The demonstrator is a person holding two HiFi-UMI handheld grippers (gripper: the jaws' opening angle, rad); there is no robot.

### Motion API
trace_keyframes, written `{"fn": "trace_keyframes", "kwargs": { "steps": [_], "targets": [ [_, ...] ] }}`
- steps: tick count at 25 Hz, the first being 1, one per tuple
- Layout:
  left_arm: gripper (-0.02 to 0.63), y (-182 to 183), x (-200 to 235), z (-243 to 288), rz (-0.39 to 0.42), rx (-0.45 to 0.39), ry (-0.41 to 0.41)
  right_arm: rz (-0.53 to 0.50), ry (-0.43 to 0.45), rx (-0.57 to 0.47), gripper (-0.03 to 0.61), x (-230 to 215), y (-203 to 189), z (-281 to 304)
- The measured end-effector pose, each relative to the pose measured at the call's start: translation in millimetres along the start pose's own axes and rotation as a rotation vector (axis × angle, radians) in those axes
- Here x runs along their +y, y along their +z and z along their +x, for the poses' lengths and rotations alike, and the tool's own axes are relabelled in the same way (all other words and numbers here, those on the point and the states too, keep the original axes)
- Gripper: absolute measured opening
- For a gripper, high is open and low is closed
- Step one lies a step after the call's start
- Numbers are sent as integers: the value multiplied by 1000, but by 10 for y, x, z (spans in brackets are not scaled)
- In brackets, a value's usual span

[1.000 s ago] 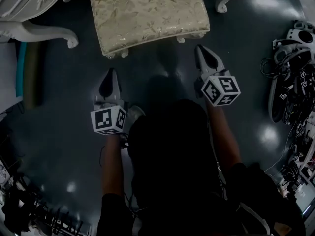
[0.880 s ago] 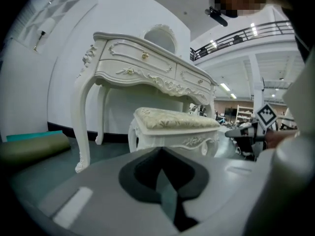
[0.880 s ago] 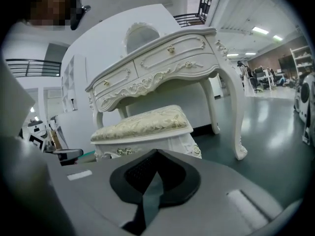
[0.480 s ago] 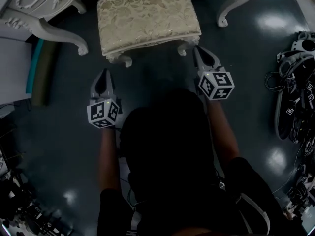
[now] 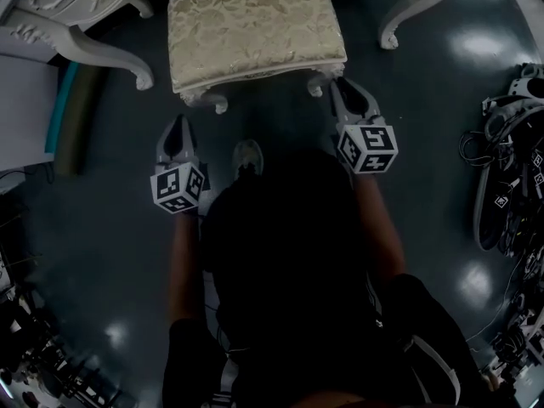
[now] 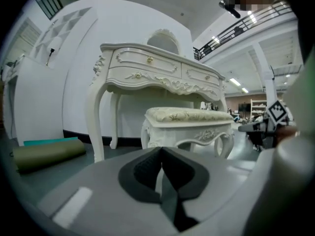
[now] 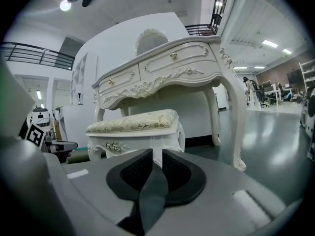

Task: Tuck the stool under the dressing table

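The stool [image 5: 255, 28], white carved wood with a cream floral cushion, stands on the dark floor between the dressing table's curved white legs [image 5: 102, 53]. My left gripper [image 5: 178, 126] is shut and empty, a short way in front of the stool's front left leg. My right gripper [image 5: 340, 87] sits right beside the stool's front right leg. Its jaws have just been opening to a narrow gap, and nothing is gripped between them. Ahead of the left gripper [image 6: 160, 151] is the stool [image 6: 187, 122] in front of the dressing table [image 6: 157, 70]. The right gripper [image 7: 156, 156] faces the stool [image 7: 133, 127] too.
A rolled green and teal mat [image 5: 72, 113] lies on the floor at the left, by the table's leg. A heap of cables and headset gear [image 5: 514, 160] fills the right edge. The person's shoe [image 5: 247, 155] is on the floor between the grippers.
Both grippers have come closer to the stool's front edge, the right one up beside its front right leg. A shoe has come into view between them.
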State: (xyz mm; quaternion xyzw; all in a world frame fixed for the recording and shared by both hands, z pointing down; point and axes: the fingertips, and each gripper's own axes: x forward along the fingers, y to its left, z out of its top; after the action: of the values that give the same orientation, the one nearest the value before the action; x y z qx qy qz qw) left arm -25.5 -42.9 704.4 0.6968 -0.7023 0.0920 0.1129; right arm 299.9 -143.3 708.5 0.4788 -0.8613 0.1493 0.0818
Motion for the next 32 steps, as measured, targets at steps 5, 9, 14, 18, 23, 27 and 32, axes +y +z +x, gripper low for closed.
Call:
{"fn": "trace_keyframes", "kwargs": {
  "steps": [5,9,14,18,23,27,32],
  "targets": [
    [11,-132,-106,121,16,37,0,-10,-24,27,78,-80,-76,27],
    [93,-210,-87,209,-6,34,12,-26,-39,43,92,-144,-181,110],
    [105,-322,-60,296,-18,57,21,-37,-62,65,94,-197,-246,156],
    [107,-366,8,403,-39,72,16,-42,-84,69,94,-201,-270,228],
    [100,-363,43,483,-34,69,41,-50,-109,61,78,-221,-271,250],
    [100,-387,26,494,-7,70,47,-66,-117,63,49,-275,-287,260],
    [115,-401,27,544,-15,67,56,-82,-107,79,46,-276,-308,293]
  ]
}}
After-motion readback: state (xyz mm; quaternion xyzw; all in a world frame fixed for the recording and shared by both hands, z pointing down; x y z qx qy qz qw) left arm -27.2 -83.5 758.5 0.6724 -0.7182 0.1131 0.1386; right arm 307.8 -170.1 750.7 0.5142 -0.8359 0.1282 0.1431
